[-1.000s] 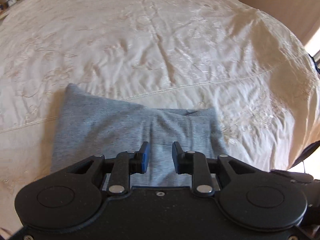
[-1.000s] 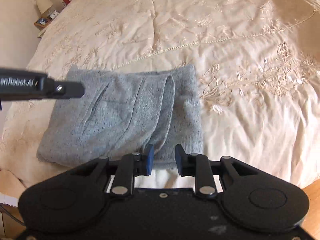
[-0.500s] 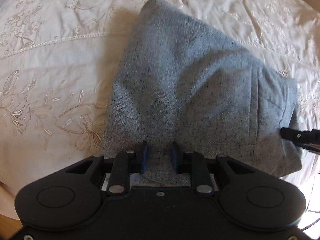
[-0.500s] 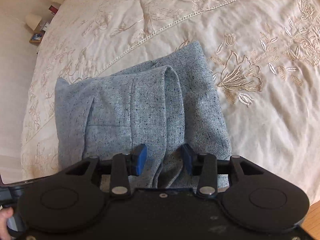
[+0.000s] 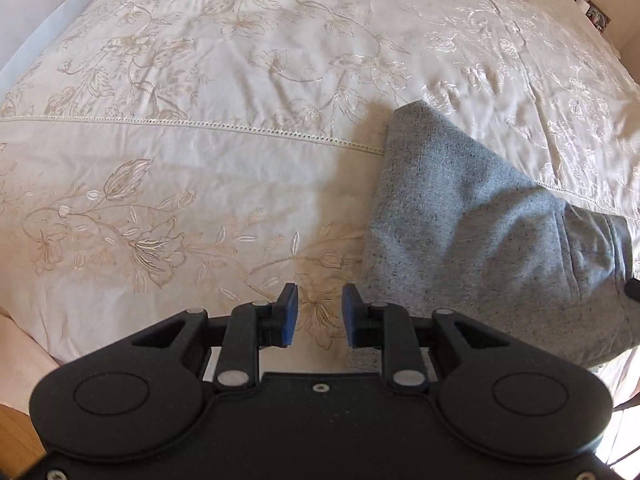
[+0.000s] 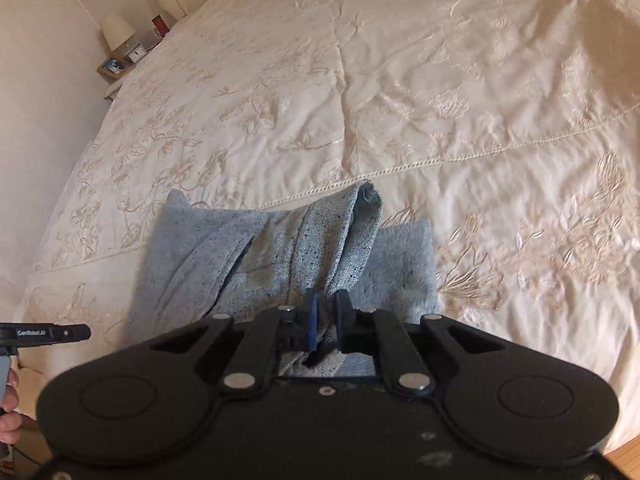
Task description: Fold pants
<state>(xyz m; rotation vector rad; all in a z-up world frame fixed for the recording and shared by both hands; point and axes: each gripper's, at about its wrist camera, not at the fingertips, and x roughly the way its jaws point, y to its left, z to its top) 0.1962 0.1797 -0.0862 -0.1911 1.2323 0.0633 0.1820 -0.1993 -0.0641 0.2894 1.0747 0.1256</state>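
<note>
The grey pants [image 6: 280, 256] lie folded on the cream embroidered bedspread [image 6: 440, 100], near its front edge. My right gripper [image 6: 327, 322] is shut on a raised fold of the pants and lifts it, so a ridge of cloth [image 6: 356, 220] stands up from the pile. In the left wrist view the pants [image 5: 480, 248] lie to the right. My left gripper [image 5: 318, 316] is open and empty over the bare bedspread [image 5: 200, 168], left of the pants and apart from them.
A bedside table with a lamp [image 6: 116, 32] and a clock stands at the far left by the wall. The left gripper's tip [image 6: 60, 333] and a hand show at the left edge. Wooden floor [image 5: 20, 432] lies below the bed's edge.
My right gripper closed on a fold of the pants and raised it. My left gripper moved left off the pants and now hangs open over the bedspread.
</note>
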